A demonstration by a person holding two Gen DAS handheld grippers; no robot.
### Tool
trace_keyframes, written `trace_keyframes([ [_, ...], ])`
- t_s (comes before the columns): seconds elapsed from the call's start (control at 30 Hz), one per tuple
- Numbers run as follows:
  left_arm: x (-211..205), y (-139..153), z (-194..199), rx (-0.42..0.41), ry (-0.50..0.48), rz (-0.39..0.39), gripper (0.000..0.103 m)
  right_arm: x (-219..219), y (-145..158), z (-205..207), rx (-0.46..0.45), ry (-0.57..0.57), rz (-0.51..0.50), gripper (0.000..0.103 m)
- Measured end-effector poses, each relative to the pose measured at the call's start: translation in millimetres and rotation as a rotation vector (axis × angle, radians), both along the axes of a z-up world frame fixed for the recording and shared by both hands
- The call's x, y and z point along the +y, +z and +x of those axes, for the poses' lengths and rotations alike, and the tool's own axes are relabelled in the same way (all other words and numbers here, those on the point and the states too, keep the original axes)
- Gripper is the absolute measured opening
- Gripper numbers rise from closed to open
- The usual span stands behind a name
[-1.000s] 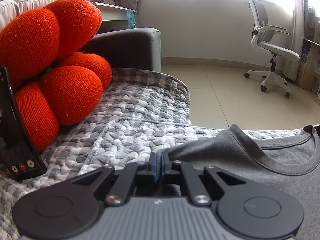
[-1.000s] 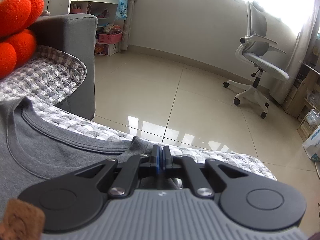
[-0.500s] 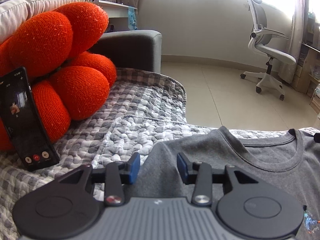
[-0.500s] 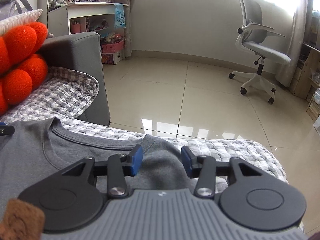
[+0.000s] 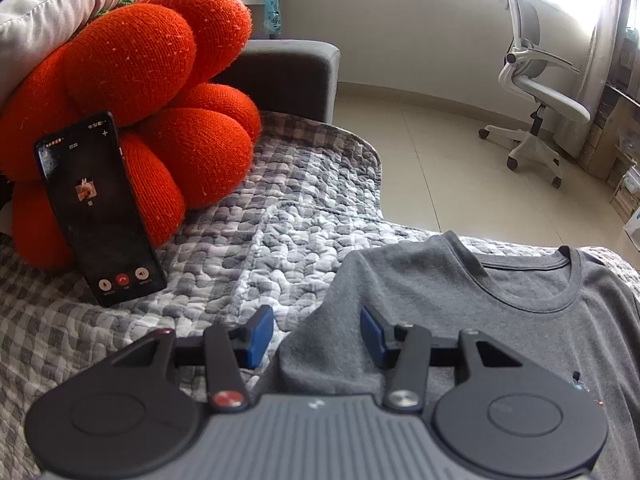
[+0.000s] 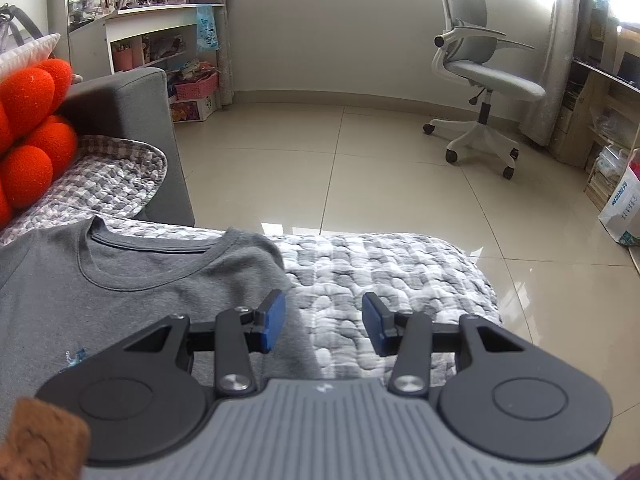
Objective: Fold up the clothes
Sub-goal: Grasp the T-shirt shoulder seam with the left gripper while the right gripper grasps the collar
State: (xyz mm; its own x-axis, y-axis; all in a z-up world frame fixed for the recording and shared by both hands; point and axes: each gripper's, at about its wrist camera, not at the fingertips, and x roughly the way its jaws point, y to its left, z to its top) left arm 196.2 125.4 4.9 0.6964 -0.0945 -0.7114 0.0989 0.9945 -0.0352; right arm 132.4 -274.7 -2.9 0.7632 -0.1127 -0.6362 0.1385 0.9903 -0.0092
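The grey T-shirt [image 5: 480, 312] is lying spread flat, collar toward the floor edge, on the checked quilt [image 5: 280, 248] that is covering the sofa seat. The left gripper [image 5: 317, 335] is hovering over the shirt's shoulder edge with its jaws standing apart; they have just been opening, and nothing is being pinched between them. The folded side edge of the shirt is showing in the gap, below the blue pads [image 5: 259, 336], which are not touching the cloth. Beyond the gap the shoulder is running up to the ribbed neckline, which is sitting ahead and to the right of the jaws.

The right gripper [image 6: 322, 322] is hanging over the opposite shoulder of the T-shirt [image 6: 132, 300], jaws likewise parted after having just been opening, and holding nothing. The shirt's edge is passing under its left pad, while bare quilt [image 6: 384, 264] is lying under the gap and the right pad.

Ahead and to the left of the left jaws, a phone [image 5: 100, 208] with a lit call screen is leaning upright against an orange knitted cushion [image 5: 136, 92]. Far beyond both pairs of jaws, an office chair [image 6: 480, 80] is standing on the tiled floor [image 6: 360, 168].
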Motion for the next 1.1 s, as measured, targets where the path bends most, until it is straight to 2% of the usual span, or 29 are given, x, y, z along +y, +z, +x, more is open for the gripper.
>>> trace_keyframes([
  [0.23, -6.8, -30.4, 21.9, 0.033, -0.022, 0.037, 0.047, -18.8, -31.3, 14.4, 0.057, -0.036, -0.015, 0.047],
  [0.37, -7.7, -34.4, 25.9, 0.012, -0.014, 0.004, 0.045, -20.4, -41.3, 20.0, 0.057, -0.010, 0.063, 0.047],
  [0.47, -9.5, -34.6, 28.4, 0.005, -0.009, -0.006, 0.044, -16.0, -37.7, 25.6, 0.045, 0.022, 0.102, 0.047],
  [0.57, -13.6, -34.8, 29.0, -0.009, -0.013, -0.002, 0.037, -13.0, -30.0, 30.0, 0.030, 0.060, 0.146, 0.047],
  [0.6, -14.8, -35.4, 28.9, -0.013, -0.015, -0.005, 0.031, -11.6, -28.5, 32.0, 0.028, 0.071, 0.145, 0.047],
  [0.73, -20.2, -38.0, 27.7, -0.028, -0.018, -0.011, 0.022, -4.2, -26.1, 41.2, 0.029, 0.108, 0.127, 0.047],
  [0.8, -22.3, -39.1, 27.1, -0.036, -0.027, -0.012, 0.013, -1.0, -27.8, 46.5, 0.033, 0.110, 0.123, 0.044],
  [0.9, -25.1, -39.3, 26.4, -0.043, -0.029, -0.004, 0.009, -2.1, -29.0, 51.5, 0.038, 0.113, 0.177, 0.036],
  [1.0, -26.3, -38.7, 26.0, -0.047, -0.032, 0.000, 0.007, -5.5, -27.4, 50.6, 0.026, 0.111, 0.229, 0.036],
  [1.1, -25.6, -39.9, 26.9, -0.045, -0.028, -0.009, 0.007, -12.6, -27.4, 48.8, 0.033, 0.107, 0.322, 0.036],
])
